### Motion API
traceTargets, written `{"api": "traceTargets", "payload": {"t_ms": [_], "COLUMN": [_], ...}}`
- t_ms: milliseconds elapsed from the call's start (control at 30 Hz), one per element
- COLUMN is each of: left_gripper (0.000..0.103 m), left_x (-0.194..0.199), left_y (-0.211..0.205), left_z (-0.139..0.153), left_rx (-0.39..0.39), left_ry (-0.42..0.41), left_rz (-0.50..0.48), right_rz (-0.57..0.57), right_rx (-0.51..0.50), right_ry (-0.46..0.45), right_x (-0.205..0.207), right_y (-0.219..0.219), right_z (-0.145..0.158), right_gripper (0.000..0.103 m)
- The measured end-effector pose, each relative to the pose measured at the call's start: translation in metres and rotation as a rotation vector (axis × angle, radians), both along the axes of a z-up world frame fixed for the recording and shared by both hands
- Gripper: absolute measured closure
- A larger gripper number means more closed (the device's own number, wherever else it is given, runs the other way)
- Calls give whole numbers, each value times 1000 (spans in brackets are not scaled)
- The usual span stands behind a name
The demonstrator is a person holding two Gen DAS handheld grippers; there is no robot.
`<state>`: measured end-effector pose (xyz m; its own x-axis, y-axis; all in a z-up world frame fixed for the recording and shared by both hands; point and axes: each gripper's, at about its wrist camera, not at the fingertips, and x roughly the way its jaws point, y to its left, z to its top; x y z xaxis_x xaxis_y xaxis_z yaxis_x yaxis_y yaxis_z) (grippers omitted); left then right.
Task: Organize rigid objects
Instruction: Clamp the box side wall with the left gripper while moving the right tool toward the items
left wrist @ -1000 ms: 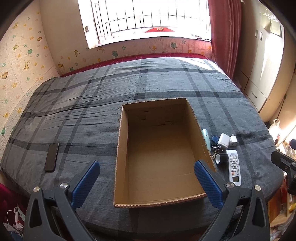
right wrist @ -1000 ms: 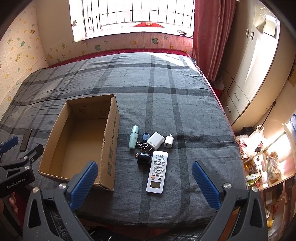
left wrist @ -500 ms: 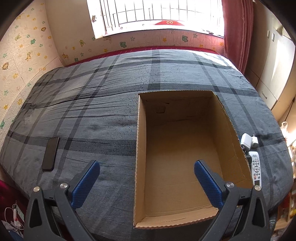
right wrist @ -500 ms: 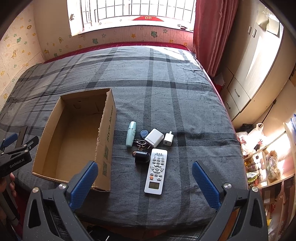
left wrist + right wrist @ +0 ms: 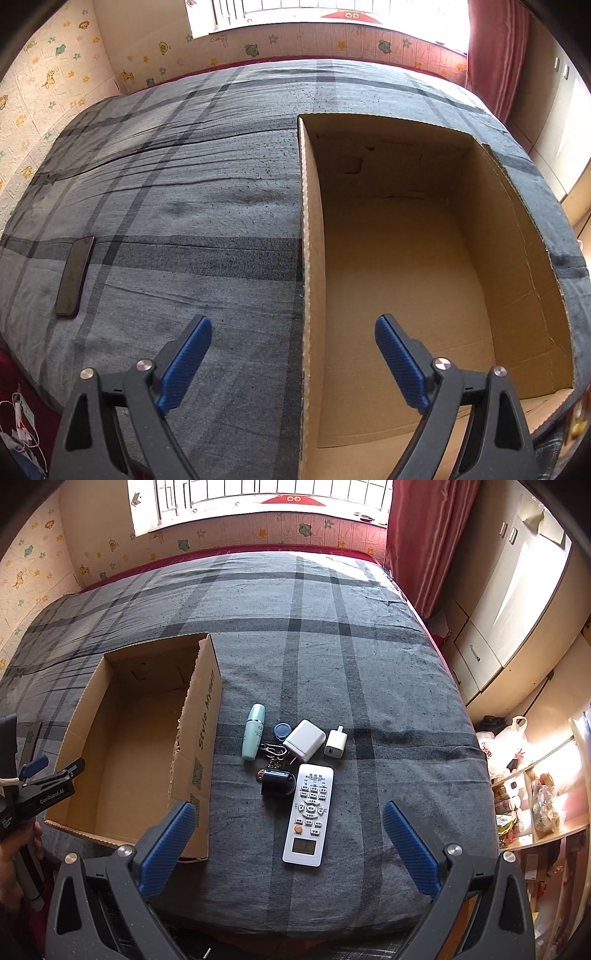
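- A dark phone [image 5: 74,276] lies flat on the grey plaid bed [image 5: 192,192], far left, well apart from everything else.
- The left hand-held gripper [image 5: 293,334] hangs over the near left wall of the cardboard box [image 5: 524,258]: one blue pad above the bedspread, the other above the box floor. Its jaws have just been closing a little but stand spread, with the wall's top edge in line between them and no pad touching it.
- In the right wrist view this gripper [image 5: 55,770] shows at the left edge, a hand [image 5: 14,853] below it.
- The box [image 5: 201,716] sits open on the bed, nothing visible inside; dark print runs along its right outer wall.
- Just right of the box lies a cluster: a pale green bottle [image 5: 253,732], a small blue cap [image 5: 282,731], a large white charger [image 5: 303,740], a small white plug [image 5: 336,742], a bunch of keys [image 5: 272,755], a black round object [image 5: 277,782] and a white remote [image 5: 308,814] with its screen toward the camera.
- The black object touches the remote's left edge.
- The right hand-held gripper [image 5: 289,819] hovers above the remote's near end, jaws spread wide, pinching nothing.
- A red curtain [image 5: 417,542] and cream cupboards [image 5: 506,602] stand at right.
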<state>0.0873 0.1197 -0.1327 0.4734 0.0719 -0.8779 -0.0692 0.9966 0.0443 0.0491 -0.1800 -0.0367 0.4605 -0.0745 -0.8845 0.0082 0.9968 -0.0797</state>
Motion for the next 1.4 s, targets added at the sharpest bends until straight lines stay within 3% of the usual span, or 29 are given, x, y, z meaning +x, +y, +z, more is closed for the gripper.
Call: {"api": "traceTargets", "payload": {"t_ms": [67,133,233,300,367,533,900,1400], "left_gripper": [31,37,55,58,74,89,89,89], "left_x": [3,5,7,7,6,5,3,3], "left_y": [1,2,1,3,2,-12,-10,-9], "left_z": [-5,-8,-9,-11,-12,-17,-22,-23], "left_rx": [0,-26,4,-11,-34,4,9,-6], "left_ry": [15,28,13,17,12,24,21,14], "left_rz": [-3,-13,-10,2,-16,-49,-52,-32], "right_rz": [-2,-1,-5,-11,-18,-33,-69,-68], "right_rx": [0,-2,-4,-4,-6,-5,-1,29], "right_ry": [3,9,12,14,14,7,37,125], "right_x": [0,0,-2,-2,-2,0,8,43], "right_y": [-1,-1,-3,-5,-8,-16,-37,-48], "right_z": [-3,-6,-9,-10,-12,-14,-39,-129], "right_gripper": [0,0,0,0,0,0,0,1]}}
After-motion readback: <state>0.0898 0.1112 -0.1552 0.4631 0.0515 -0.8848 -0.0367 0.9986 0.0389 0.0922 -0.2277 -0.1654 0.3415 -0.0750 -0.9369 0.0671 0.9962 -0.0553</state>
